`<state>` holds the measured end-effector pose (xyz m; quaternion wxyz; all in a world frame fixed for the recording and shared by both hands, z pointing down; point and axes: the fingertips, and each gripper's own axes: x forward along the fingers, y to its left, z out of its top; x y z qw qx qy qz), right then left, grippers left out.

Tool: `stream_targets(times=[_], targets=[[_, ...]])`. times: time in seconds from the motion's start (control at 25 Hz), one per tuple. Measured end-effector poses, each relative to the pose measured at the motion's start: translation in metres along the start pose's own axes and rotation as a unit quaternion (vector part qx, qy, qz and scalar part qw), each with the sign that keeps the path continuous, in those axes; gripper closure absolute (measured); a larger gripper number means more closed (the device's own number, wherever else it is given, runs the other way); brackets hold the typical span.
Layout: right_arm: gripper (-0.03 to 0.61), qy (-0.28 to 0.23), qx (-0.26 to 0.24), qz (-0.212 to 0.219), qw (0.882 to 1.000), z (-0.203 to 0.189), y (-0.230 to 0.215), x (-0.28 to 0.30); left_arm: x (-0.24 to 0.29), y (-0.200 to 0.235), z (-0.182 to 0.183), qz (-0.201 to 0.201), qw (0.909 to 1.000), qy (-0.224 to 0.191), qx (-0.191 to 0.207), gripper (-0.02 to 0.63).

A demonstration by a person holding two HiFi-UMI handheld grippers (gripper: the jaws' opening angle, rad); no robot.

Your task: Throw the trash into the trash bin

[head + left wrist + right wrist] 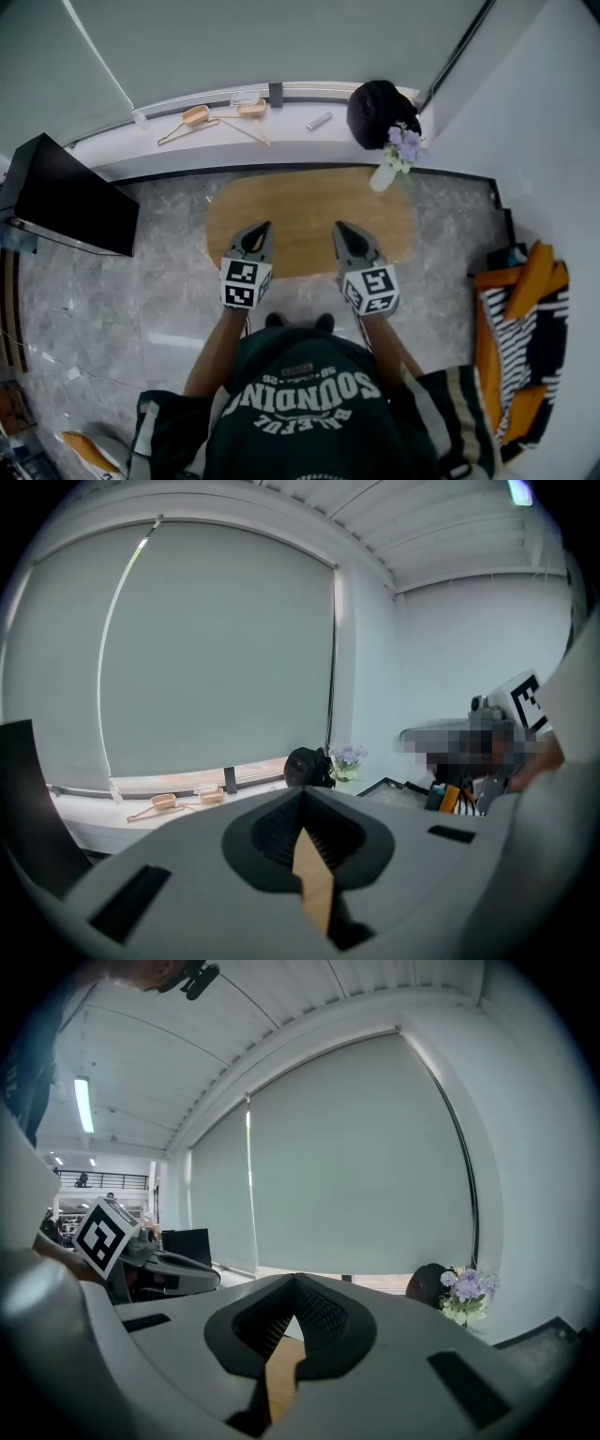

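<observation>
Head view: left gripper (263, 228) and right gripper (340, 228), both closed with nothing between the jaws, side by side, pointing away over the near edge of the oval wooden bench (300, 202); flower vase (383, 175) at its far right edge; black bag (375, 108) and hangers (199, 122) on the sill (281, 145) beyond; black screen (66, 197) at left; trash: cannot tell where

The right tool (294, 1299), jaws together and empty, points toward purple flowers (466, 1292).
</observation>
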<state>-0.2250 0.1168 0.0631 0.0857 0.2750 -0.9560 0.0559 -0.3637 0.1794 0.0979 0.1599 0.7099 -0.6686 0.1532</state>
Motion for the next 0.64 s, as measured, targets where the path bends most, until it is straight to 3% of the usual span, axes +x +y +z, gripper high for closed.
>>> stream_targets(times=[0.64], targets=[[0.578, -0.018, 0.009, -0.004, 1.0, 0.002, 0.002, -0.005, -0.01, 0.004, 0.011, -0.003, 0.9989, -0.048, 0.002, 0.612]])
